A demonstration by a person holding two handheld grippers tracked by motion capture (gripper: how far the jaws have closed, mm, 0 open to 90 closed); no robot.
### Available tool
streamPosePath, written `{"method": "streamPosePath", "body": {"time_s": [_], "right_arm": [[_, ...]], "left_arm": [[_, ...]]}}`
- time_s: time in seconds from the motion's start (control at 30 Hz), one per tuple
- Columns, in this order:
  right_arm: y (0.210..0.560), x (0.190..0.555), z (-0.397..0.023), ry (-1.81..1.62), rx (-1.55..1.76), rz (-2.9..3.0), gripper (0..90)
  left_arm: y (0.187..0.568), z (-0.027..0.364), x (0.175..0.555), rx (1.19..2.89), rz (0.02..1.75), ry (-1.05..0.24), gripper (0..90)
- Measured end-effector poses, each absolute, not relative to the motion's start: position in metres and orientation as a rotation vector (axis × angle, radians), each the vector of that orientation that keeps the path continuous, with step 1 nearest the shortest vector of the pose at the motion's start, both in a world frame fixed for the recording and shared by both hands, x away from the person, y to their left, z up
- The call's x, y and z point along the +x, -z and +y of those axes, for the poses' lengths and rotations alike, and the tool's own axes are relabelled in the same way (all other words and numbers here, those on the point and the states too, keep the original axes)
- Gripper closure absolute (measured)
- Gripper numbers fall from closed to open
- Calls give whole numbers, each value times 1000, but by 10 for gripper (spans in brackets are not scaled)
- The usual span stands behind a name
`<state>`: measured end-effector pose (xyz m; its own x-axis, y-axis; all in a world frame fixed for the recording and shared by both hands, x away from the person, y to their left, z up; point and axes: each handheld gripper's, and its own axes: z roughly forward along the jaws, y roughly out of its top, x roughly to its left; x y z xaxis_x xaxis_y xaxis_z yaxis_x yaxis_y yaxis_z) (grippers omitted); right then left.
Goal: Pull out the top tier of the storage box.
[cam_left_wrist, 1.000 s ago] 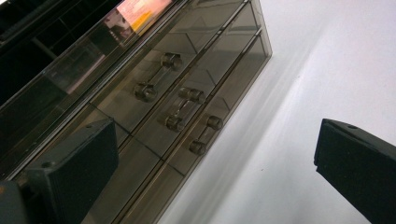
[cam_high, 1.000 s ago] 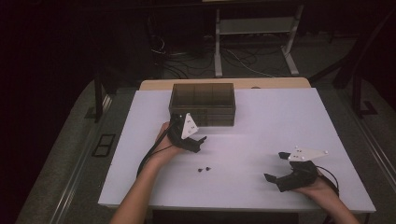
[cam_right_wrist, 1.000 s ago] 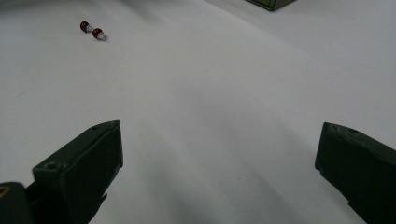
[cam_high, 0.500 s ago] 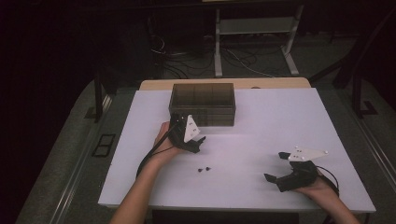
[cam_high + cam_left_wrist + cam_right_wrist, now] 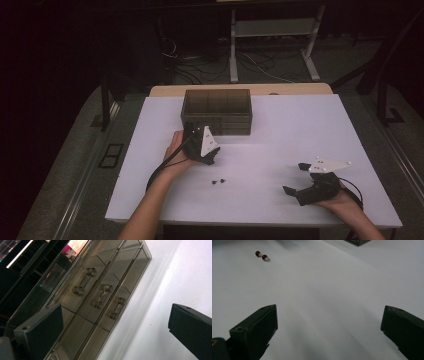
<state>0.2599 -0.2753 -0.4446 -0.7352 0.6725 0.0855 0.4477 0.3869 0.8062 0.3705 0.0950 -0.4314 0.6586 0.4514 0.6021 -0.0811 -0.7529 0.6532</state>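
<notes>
A smoked see-through drawer box [image 5: 217,111] stands at the back middle of the white table [image 5: 300,125]. My left gripper [image 5: 196,131] is held just in front of the box's left end and points at it. In the left gripper view the left gripper [image 5: 115,322] is open, with the box's drawer fronts [image 5: 100,297] and their metal handles [image 5: 102,296] close ahead. Nothing is between its jaws. Two small red beads with wire legs [image 5: 218,180] lie on the table between the hands. My right gripper [image 5: 295,178] rests open near the front right, and the beads [image 5: 262,255] lie ahead to its left.
A black cable [image 5: 162,167] trails from the left gripper along the forearm. Beyond the table's far edge a wooden board [image 5: 165,91] sticks out, and cables and a white stand [image 5: 270,30] sit on the dark floor behind.
The left gripper has tipped and shifted very slightly in front of the box. The right gripper and the red beads have not moved.
</notes>
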Motion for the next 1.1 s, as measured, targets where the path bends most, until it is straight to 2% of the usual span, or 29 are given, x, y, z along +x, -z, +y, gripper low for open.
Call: {"method": "streamPosePath", "body": {"time_s": [1.1], "right_arm": [[445,260,-275,-1268,988,2394,4]], "left_arm": [[438,86,361,2260,141,-1320,0]]}}
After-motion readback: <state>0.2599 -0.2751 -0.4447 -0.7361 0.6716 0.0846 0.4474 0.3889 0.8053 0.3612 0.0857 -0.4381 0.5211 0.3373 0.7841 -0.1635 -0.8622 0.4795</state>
